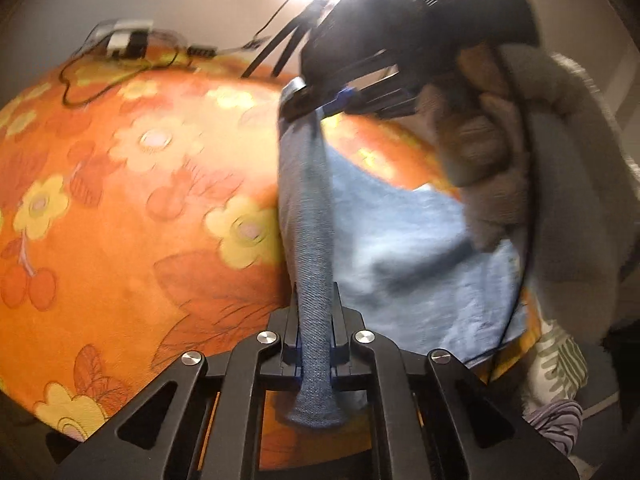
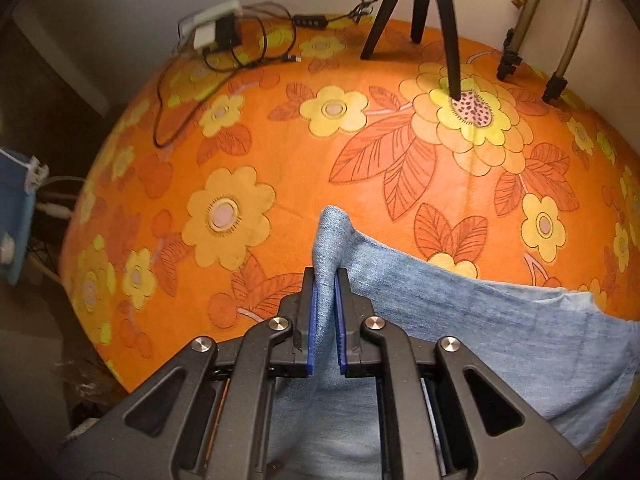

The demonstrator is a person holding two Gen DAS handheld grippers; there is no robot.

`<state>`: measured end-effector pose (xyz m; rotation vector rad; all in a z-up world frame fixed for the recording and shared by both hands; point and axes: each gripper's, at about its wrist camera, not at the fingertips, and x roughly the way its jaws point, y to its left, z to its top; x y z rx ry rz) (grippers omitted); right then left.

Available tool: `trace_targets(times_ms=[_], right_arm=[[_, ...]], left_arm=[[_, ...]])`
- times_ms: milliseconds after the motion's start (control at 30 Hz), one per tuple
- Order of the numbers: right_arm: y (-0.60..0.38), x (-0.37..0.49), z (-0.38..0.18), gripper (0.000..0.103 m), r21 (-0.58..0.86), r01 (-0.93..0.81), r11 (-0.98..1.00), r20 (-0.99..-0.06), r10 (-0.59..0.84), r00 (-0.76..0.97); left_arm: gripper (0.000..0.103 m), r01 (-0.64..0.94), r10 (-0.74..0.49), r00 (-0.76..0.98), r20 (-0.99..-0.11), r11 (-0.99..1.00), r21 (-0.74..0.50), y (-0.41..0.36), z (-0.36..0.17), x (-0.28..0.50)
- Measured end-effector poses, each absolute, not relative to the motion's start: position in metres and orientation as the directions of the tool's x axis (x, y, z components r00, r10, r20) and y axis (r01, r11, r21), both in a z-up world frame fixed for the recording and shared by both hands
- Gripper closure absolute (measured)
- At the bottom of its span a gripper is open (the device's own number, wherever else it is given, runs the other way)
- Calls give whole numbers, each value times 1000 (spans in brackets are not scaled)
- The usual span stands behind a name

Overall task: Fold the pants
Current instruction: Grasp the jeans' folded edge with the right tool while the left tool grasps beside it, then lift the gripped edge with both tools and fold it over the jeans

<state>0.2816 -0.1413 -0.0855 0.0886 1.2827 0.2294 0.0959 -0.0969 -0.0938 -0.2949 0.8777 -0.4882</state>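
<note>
The left gripper (image 1: 316,320) is closed tight on a bunched strip of the pants (image 1: 420,248), light blue denim. The strip passes between its fingers, runs forward and up, and ends at the right gripper (image 1: 316,104), which shows blurred ahead and above. Behind the left fingers, a short rolled end of the strip hangs down. Right of that strip, the rest of the pants sags as a loose pale-blue sheet above the cloth (image 1: 120,184), an orange cover with yellow flowers.

In the right wrist view, the right gripper (image 2: 325,280) is likewise closed, its blue pads (image 2: 312,320) pinching a fold of the pants (image 2: 480,320). A small peak of denim stands up just past its fingertips. From there the fabric spreads to the right and back under the tool, lying wrinkled on the cloth (image 2: 360,152). The weave looks faded, paler toward the far right edge.

Far ahead of the right gripper, black tripod legs (image 2: 400,12) stand on the cloth, and ahead to the left lies a power strip (image 2: 216,28) with tangled cables. No container shows in either view.

To the right of the left gripper, a grey-brown sleeve (image 1: 540,160) fills the edge of the view.
</note>
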Motion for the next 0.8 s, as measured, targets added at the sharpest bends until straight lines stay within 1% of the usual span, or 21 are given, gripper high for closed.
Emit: trace_targets(times_ms=[167, 300, 400, 500, 800], right_arm=[[-154, 274, -56, 96, 268, -131, 955, -905, 296, 305], [-163, 265, -23, 96, 305, -175, 936, -868, 349, 354], [-184, 257, -8, 96, 303, -180, 936, -853, 351, 386], [-223, 245, 4, 96, 333, -153, 930, -831, 366, 418], [-363, 197, 26, 97, 364, -20, 931, -794, 321, 516]], left_arm=[[97, 375, -564, 588, -580, 825, -422, -104, -54, 81], [97, 443, -580, 628, -520, 815, -374, -117, -23, 68], [97, 480, -604, 607, -517, 797, -368, -138, -14, 68], [97, 527, -631, 576, -520, 773, -353, -166, -11, 64], [97, 667, -724, 465, -509, 665, -337, -270, 2, 56]])
